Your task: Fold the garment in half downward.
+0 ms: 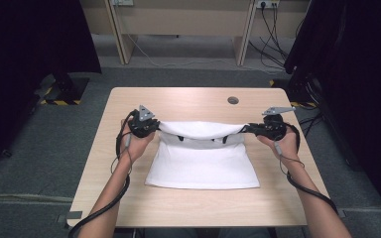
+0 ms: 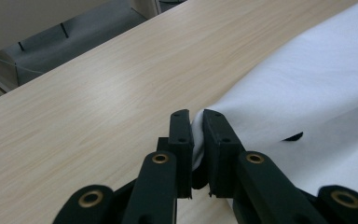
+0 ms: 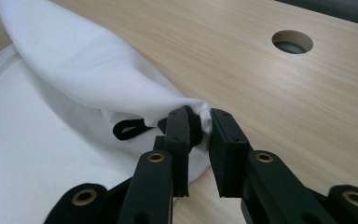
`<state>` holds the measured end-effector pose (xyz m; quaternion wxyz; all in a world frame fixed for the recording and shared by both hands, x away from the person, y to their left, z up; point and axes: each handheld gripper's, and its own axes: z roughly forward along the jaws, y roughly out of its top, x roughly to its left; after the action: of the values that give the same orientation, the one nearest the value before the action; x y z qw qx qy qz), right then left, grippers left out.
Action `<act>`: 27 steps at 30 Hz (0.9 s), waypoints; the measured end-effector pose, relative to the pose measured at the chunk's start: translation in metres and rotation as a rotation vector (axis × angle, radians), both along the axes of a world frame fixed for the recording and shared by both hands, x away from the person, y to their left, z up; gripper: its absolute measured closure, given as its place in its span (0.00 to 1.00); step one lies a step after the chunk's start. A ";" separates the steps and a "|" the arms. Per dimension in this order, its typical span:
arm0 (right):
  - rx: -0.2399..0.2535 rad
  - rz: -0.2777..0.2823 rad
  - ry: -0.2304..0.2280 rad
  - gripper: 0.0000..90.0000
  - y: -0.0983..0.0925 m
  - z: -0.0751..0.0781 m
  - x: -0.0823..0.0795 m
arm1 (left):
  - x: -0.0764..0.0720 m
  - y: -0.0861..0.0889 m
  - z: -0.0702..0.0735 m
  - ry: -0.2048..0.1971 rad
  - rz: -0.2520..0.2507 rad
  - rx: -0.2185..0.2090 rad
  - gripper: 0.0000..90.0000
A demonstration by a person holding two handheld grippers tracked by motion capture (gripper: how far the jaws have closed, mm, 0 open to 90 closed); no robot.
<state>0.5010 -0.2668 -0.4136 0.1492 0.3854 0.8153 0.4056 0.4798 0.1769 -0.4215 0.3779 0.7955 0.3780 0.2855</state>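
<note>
1. As I look from the left edge of the high view, dark curtains and grey carpet flank the pale wood worktop [image 1: 129, 198], with a black-and-yellow striped base on the floor beside it.
2. My left tool [image 1: 144, 124] is clenched on the far left corner of the white cloth [image 1: 203, 163]; in the left gripper view the fabric is bunched between the jaws, pinched tight.
3. The cloth itself lies mid-worktop, its near part flat, its far edge lifted and sagging in a soft curve between my two hands.
4. I judge it light, limp and thin: it drapes instead of holding shape, so it should fold wherever it is laid and slide easily on the smooth wood.
5. Small black loops [image 3: 129, 128] show under the lifted edge; I cannot tell what they are for, but they could snag.
6. Corners or hems look like the best holds, since a pinch mid-panel would only gather slack.
7. My right tool [image 1: 268, 130] is clamped on the far right corner, white fabric wadded between its jaws in the right gripper view.
8. Past it, a round cable hole [image 1: 233, 100] sits in the worktop near the far edge.
9. Beyond are a beige desk frame [image 1: 178, 25], wall sockets and trailing cables; more dark drapes close the right side.
</note>
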 end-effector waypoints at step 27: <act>-0.002 0.041 -0.030 0.87 0.002 -0.005 -0.027 | -0.033 0.005 -0.007 -0.024 -0.030 -0.006 0.91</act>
<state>0.4735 -0.2647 -0.4187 0.1536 0.3625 0.8210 0.4134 0.4467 0.1817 -0.4281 0.3889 0.7965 0.3623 0.2883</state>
